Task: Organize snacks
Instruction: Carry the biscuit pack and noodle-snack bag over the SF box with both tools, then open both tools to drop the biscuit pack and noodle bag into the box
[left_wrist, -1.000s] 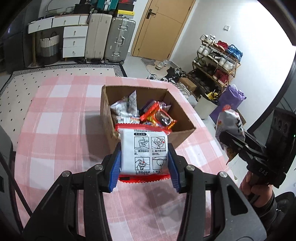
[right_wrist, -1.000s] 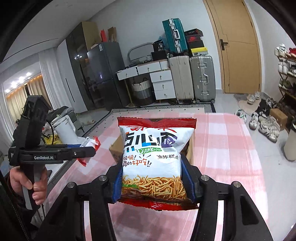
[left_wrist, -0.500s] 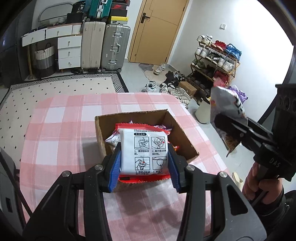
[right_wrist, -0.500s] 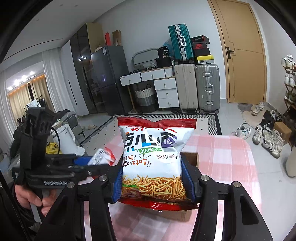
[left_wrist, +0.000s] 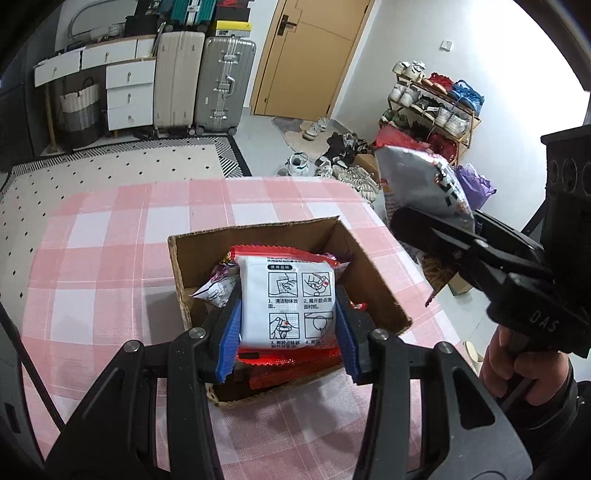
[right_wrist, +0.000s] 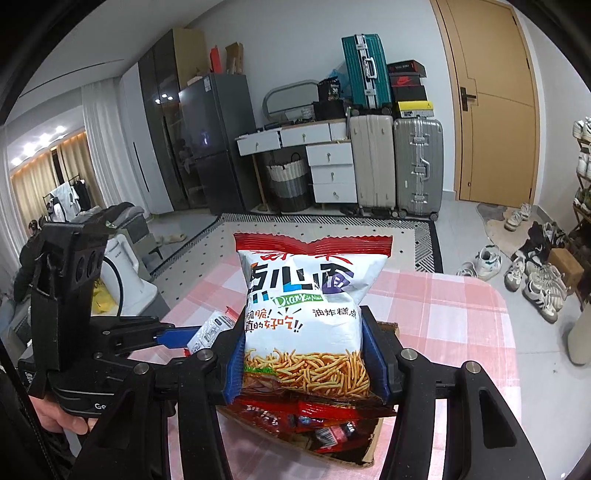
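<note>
Left wrist view: the left gripper clamps a small white packet with printed diagrams between its blue pads, low in the centre of the frame, above the open cardboard box of snacks on the pink checked tablecloth. Right wrist view – the right gripper grips a noodle-snack bag upright at frame centre, over the same box.

Now over the cardboard box rather than short of it: white packet, noodle snack bag.
</note>
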